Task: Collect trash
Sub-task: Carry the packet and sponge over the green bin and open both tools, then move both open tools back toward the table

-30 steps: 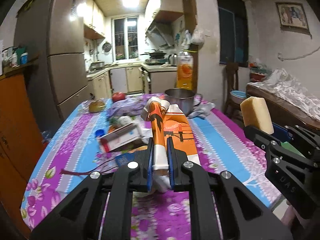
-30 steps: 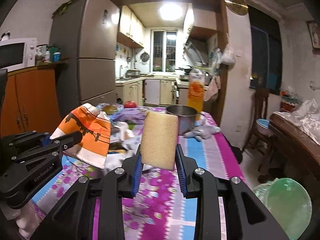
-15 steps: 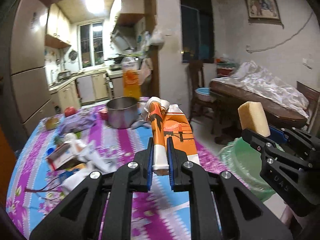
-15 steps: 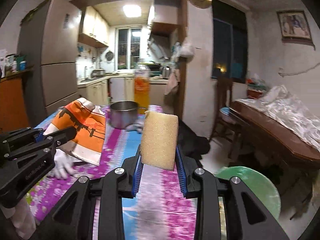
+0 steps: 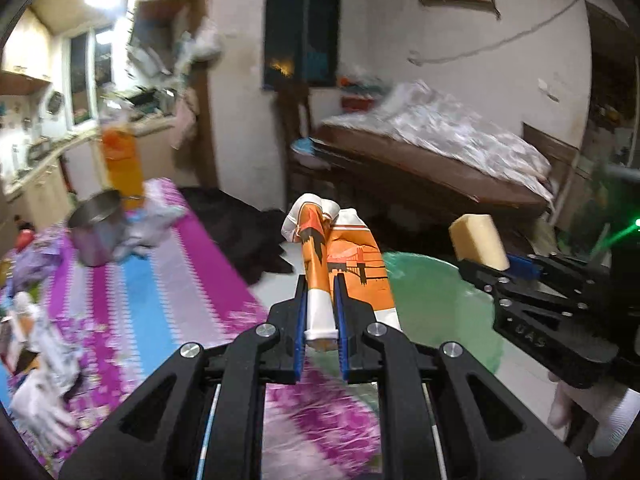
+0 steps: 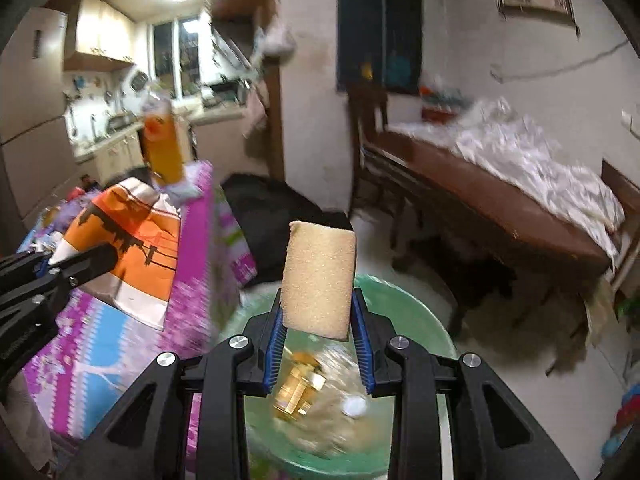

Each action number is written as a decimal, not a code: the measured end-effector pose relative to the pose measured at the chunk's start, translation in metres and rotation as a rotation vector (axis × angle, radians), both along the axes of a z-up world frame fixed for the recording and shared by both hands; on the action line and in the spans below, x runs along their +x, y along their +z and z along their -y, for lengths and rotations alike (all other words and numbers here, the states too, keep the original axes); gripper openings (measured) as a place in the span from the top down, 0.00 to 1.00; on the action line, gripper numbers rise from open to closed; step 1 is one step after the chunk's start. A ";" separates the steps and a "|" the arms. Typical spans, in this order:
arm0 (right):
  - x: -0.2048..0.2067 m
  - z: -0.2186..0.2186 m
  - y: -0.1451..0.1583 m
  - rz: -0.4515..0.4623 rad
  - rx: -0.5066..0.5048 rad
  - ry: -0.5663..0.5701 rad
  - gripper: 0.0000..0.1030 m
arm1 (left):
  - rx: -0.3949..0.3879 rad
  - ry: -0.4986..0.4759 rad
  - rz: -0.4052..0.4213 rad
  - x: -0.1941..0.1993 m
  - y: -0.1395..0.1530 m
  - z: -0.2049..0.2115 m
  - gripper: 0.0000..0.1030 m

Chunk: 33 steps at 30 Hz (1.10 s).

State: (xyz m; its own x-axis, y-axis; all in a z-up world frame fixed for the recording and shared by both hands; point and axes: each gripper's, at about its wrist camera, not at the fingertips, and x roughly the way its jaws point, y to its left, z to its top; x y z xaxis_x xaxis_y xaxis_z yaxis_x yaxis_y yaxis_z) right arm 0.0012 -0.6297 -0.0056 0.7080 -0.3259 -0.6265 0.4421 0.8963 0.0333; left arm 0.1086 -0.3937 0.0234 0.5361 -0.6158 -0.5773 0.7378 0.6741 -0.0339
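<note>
My left gripper (image 5: 321, 300) is shut on an orange and white paper bag (image 5: 340, 256), held over the table's right edge; the bag also shows in the right wrist view (image 6: 128, 248). My right gripper (image 6: 318, 320) is shut on a yellow sponge (image 6: 318, 276), held above a green trash bin (image 6: 400, 304) on the floor. The bin holds a gold wrapper (image 6: 298, 388) and other scraps. In the left wrist view the sponge (image 5: 478, 242) and the bin (image 5: 440, 304) lie to the right of the bag.
A table with a purple and blue floral cloth (image 5: 152, 288) carries a steel pot (image 5: 96, 232), an orange juice bottle (image 5: 120, 160) and crumpled trash (image 5: 44, 360). A dark wooden table with plastic sheeting (image 5: 440, 152) stands at the right. A black bag (image 6: 272, 216) lies on the floor.
Both grippers have swung right, away from the table's middle toward the floor beside it. The green bin has come under the right gripper. Both keep their hold.
</note>
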 end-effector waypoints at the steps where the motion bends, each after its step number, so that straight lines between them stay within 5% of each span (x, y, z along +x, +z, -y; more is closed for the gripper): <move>1: 0.002 0.009 -0.005 -0.018 0.019 -0.002 0.69 | 0.010 -0.018 -0.027 0.002 -0.005 0.010 0.89; 13: 0.021 0.056 -0.072 -0.165 0.116 -0.017 0.69 | 0.157 -0.056 -0.167 0.025 -0.073 0.073 0.89; 26: 0.016 0.034 -0.078 -0.178 0.115 -0.019 0.66 | 0.161 -0.067 -0.181 0.024 -0.077 0.078 0.89; 28: 0.016 0.034 -0.077 -0.168 0.113 -0.022 0.54 | 0.166 -0.070 -0.185 0.025 -0.078 0.078 0.84; 29: 0.015 0.034 -0.076 -0.164 0.109 -0.025 0.50 | 0.165 -0.068 -0.185 0.025 -0.078 0.077 0.75; 33: 0.011 0.034 -0.073 -0.144 0.110 -0.035 0.49 | 0.158 -0.058 -0.180 0.027 -0.076 0.073 0.60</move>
